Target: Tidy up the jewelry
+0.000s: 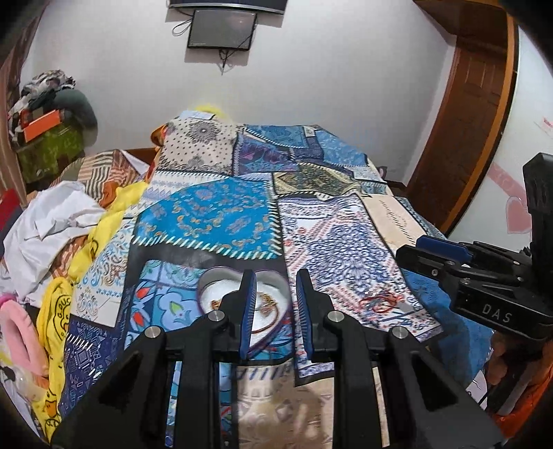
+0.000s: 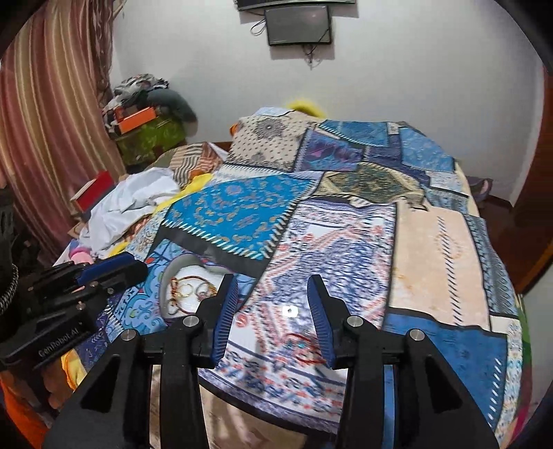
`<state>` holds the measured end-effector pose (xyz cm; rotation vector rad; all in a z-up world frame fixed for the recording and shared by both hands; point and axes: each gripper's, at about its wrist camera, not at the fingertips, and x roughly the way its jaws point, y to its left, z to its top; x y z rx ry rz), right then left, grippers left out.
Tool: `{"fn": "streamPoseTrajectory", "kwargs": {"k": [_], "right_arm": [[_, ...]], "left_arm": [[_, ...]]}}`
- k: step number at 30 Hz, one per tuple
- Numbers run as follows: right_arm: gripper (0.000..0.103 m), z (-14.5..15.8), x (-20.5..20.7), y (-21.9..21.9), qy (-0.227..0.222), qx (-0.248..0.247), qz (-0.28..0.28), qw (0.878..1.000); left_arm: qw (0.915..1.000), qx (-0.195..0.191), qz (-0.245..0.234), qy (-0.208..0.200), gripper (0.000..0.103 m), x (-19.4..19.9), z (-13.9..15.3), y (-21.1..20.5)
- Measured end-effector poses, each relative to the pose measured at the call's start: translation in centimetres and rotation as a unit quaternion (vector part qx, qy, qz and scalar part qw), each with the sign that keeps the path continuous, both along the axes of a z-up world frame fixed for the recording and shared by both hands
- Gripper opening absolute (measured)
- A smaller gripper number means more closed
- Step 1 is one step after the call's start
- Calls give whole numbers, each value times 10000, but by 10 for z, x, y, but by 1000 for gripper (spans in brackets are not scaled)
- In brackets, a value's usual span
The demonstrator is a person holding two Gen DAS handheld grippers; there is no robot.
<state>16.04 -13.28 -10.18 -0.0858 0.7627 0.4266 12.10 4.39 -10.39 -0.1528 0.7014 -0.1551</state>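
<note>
A heart-shaped box (image 1: 214,280) with a white lining lies on the patchwork bedspread (image 1: 221,214); gold bangles (image 1: 266,304) lie inside it. In the right wrist view the box (image 2: 179,273) holds gold rings and a beaded bracelet (image 2: 188,288). A red string bracelet (image 1: 378,301) lies on the spread to the box's right; it also shows in the right wrist view (image 2: 306,345), with a small clear gem (image 2: 289,311) beyond it. My left gripper (image 1: 275,276) is open and empty, just over the box's right side. My right gripper (image 2: 273,281) is open and empty above the red bracelet.
White and yellow cloths (image 1: 52,235) are piled at the bed's left. A green box with clothes (image 2: 148,134) stands by the curtain (image 2: 48,138). A wall screen (image 1: 221,29) hangs ahead and a wooden door (image 1: 473,114) is at the right.
</note>
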Motion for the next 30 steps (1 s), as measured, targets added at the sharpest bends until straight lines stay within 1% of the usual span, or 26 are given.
{"fn": "streamPoseTrajectory", "kwargs": {"k": [3,5,10,19,27,28,30], "right_arm": [[38,2,-2,-12,-39,-23,-134,9999],[38,2,-4,-22,-52,-39,-220,9997],[38,-1,-6,-43,-21,-40,-409,9992],[38,-17,-2,-65,176,-40,-503,9986],[38,-36,6,-73,433,-57,-466,9980],[38,-38,6,-73,452,-59,-458,9979],[38,-41,8,-74,490,-51,-449,9978]], "left_arm": [[9999,29,-96,11,24,3,1,-12],[9999,47,-155,33,28,5,1,-20],[9994,54,-304,147,36,12,-6,-36],[9971,148,-538,521,36,35,-33,-62],[9938,266,-754,770,36,53,-58,-80],[9937,285,-774,762,35,54,-60,-82],[9929,306,-843,779,30,57,-63,-85]]}}
